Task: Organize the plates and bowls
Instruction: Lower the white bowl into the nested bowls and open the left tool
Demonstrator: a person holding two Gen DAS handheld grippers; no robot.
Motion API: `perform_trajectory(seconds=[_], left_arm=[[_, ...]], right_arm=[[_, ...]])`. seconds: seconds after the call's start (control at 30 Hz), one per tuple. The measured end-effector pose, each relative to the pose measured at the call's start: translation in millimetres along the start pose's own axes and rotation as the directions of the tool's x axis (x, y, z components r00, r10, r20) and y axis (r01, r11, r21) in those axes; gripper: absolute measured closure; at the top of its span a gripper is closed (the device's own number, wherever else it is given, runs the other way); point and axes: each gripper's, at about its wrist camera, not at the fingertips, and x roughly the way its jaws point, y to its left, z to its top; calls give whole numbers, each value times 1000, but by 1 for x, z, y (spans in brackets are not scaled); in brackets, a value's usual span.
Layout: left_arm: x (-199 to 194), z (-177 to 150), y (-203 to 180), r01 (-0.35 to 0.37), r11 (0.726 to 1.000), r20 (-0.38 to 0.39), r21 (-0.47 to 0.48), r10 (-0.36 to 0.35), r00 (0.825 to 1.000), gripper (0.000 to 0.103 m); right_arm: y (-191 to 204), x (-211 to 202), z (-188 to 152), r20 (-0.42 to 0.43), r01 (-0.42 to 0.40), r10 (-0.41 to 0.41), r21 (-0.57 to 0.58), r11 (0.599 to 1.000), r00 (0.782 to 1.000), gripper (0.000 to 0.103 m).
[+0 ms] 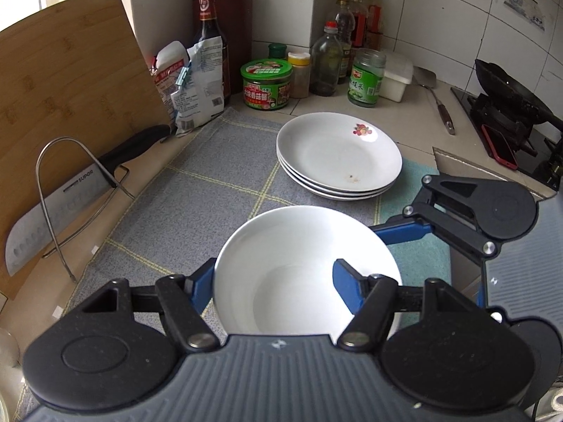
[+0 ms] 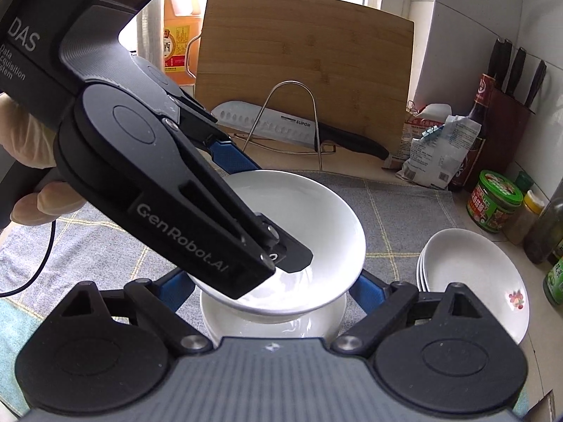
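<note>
A tiled kitchen tabletop point(image 1: 415, 137) is covered by a grey checked cloth point(image 1: 197, 197). A bamboo cutting board point(image 1: 70, 81) leans at the back behind a wire rack point(image 1: 70, 176), where a cleaver point(image 1: 70, 197) rests against it.

On the cloth sits a stack of three white plates point(image 1: 339, 154); the top one has a small red flower print near its rim. Behind the stack stand bottles, jars and a clipped bag point(image 1: 197, 84). A black wok point(image 1: 506, 88) sits on the stove at the far right.

The left tongs point(image 1: 278, 281) are clamped on a white bowl point(image 1: 302, 246): one blue finger lies inside the bowl, the other outside its wall. In the right wrist view this bowl is tilted and sits just above a second white bowl point(image 2: 225, 320), into which its base dips.

The right tongs point(image 2: 271, 295) stand wide apart, one blue finger on each side of the lower bowl. Whether they press on its wall cannot be told, since the upper bowl hides the contact.

A gloved hand point(image 2: 24, 161) holds the left tool's handle.
</note>
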Motion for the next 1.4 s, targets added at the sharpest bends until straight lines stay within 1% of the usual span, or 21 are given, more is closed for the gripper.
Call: perform_trajectory(seconds=[0.23,0.47,0.73,1.07,1.2,1.27,1.33,1.4], left_arm=[[12,-4,-2,6,1000,-22,-8,-6,1000,35],[16,-7,-2,15,1000,-20,-15,-15,1000,35],[21,-12,-5,15,1000,-10,-17,-15,1000,35],[22,-15,-3,20,1000,-5,-23,-20,1000,34],[23,-17,-1,26,999,-2,-34,-26,1000,32],[22,-18,0,17,999,7,-39,-17,1000,32],[17,-18,3,10,999,21,-49,-9,1000,27],[10,-18,7,-3,998,39,-59,5,999,25]], right_arm=[[-7,8,-7,-23,-20,21,41,999,1000,8],[-11,11,-12,-33,-34,36,58,998,999,7],[-8,11,-13,-42,-11,12,17,1000,999,7],[-8,11,-14,-35,-13,13,12,1000,999,7],[-8,12,-14,-34,-15,15,19,1000,999,6],[-8,11,-15,-27,-11,11,27,1000,1000,1],[-9,8,-14,-17,-20,20,34,999,1000,0],[-9,6,-15,-15,-24,24,41,999,1000,0]])
